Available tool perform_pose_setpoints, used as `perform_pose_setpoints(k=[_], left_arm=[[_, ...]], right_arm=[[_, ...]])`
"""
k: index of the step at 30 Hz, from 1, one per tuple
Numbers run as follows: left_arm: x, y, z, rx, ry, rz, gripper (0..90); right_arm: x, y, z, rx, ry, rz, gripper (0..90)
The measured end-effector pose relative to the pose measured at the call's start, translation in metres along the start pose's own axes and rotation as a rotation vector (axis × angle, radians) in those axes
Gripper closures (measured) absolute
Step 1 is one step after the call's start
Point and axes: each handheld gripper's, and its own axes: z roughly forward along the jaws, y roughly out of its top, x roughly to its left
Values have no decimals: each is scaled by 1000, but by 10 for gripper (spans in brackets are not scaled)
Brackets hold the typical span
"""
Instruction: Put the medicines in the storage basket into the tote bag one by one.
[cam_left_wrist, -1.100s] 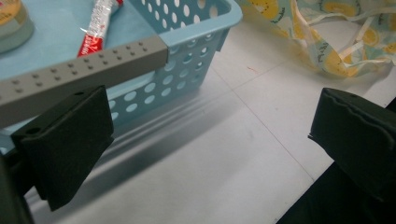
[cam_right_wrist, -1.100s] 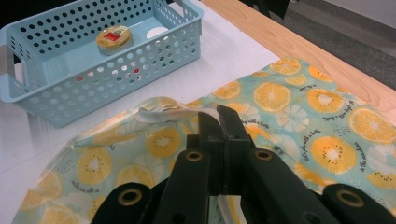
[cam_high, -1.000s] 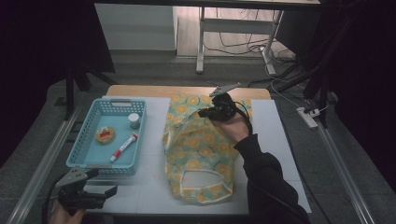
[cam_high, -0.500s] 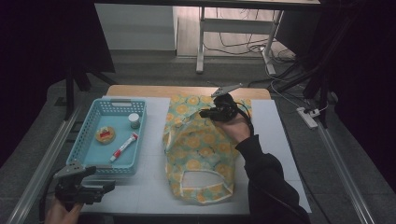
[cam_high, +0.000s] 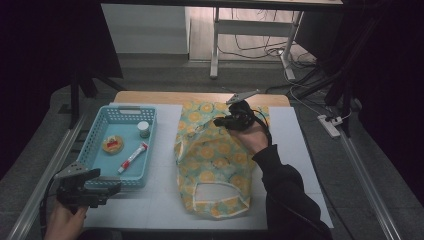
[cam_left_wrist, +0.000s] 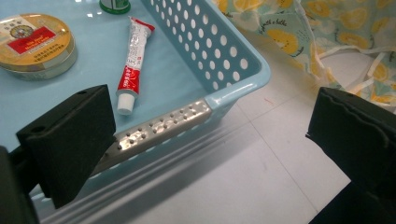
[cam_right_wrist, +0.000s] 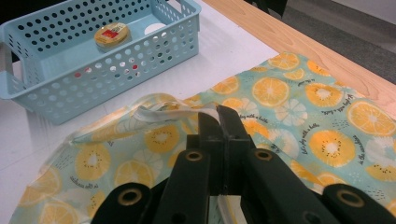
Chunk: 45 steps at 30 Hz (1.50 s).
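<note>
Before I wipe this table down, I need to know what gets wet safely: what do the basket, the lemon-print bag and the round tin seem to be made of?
The basket looks like glossy light-blue moulded plastic, with rows of punched holes. The lemon-print bag seems to be thin woven fabric; it wrinkles and folds softly. The round tin appears to be metal, with a shiny gold rim and a printed label.
</note>
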Motion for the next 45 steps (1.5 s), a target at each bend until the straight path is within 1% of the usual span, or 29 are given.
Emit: perform_pose_setpoints(k=[1,3,6,8,10,14,15,20,24,29,32,36,37,40,43,45], left_arm=[[2,1,0,3,-7,-7,4],[5,3,2,3,-7,-16,4],[7,7,3,15,9,-9,3],[9,11,4,17,11,-5,2],[10,15,4,11,15,-3,2],[13,24,6,29,13,-5,9],[15,27,8,34,15,-10,11],[20,36,16,58,32,-4,20],[24,42,20,55,33,2,23],[33,47,25,41,16,7,6],[37,50,30,39,24,8,0],[41,55,34,34,19,2,0],[42,57,35,37,18,1,0],[45,62,39,53,33,0,0],[50,66,42,58,37,-2,0],[53,68,45,51,38,-8,0]], right_arm=[[0,0,0,1,0,0,900],[0,0,1,1,0,-1,900],[0,0,1,1,1,-3,900],[0,0,1,1,0,-2,900],[0,0,1,2,-1,0,900],[0,0,1,2,-1,0,900],[0,0,1,1,1,0,900],[0,0,1,0,3,1,900],[0,0,1,4,4,4,900],[0,0,2,8,5,8,900],[-1,-1,2,8,3,11,900],[-1,-1,2,8,2,11,900],[-1,-1,2,8,3,11,900],[-1,-1,3,10,2,11,900],[-1,-1,3,10,3,11,900],[-1,-1,3,10,4,11,900]])
